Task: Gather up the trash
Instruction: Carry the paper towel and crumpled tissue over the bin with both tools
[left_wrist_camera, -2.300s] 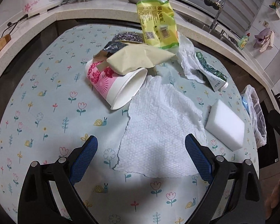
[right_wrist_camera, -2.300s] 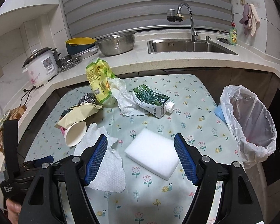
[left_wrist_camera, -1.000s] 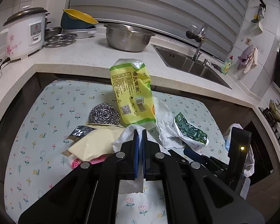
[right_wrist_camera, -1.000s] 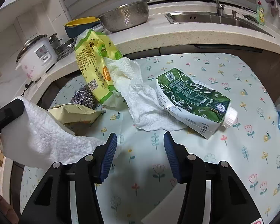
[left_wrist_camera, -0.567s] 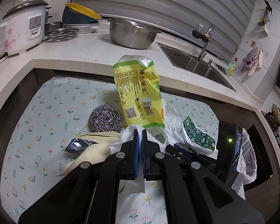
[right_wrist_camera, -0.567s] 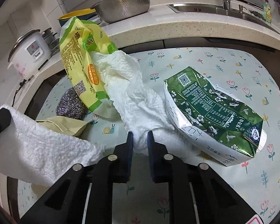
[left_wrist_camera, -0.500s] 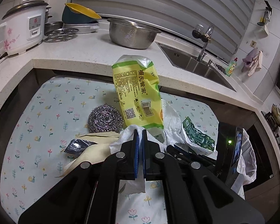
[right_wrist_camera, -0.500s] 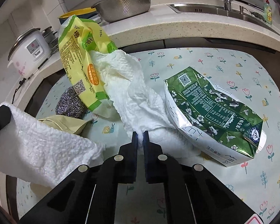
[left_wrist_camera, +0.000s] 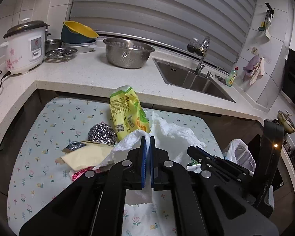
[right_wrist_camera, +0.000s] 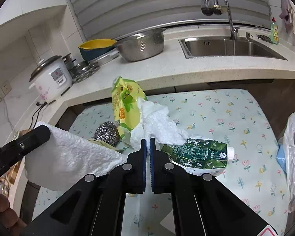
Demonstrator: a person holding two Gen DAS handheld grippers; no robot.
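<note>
The bin bag (right_wrist_camera: 294,161) at 3 o'clock of the worktop (right_wrist_camera: 236,118) shows no trash inside, so the job looks barely begun. Each claw grips a paper towel: the left claw (left_wrist_camera: 147,140) a flat towel (right_wrist_camera: 68,157), the right claw (right_wrist_camera: 147,141) a crumpled towel (right_wrist_camera: 157,122). Carton (right_wrist_camera: 196,153), yellow bag (right_wrist_camera: 125,102) and cup (left_wrist_camera: 78,174) remain mid-worktop.
</note>
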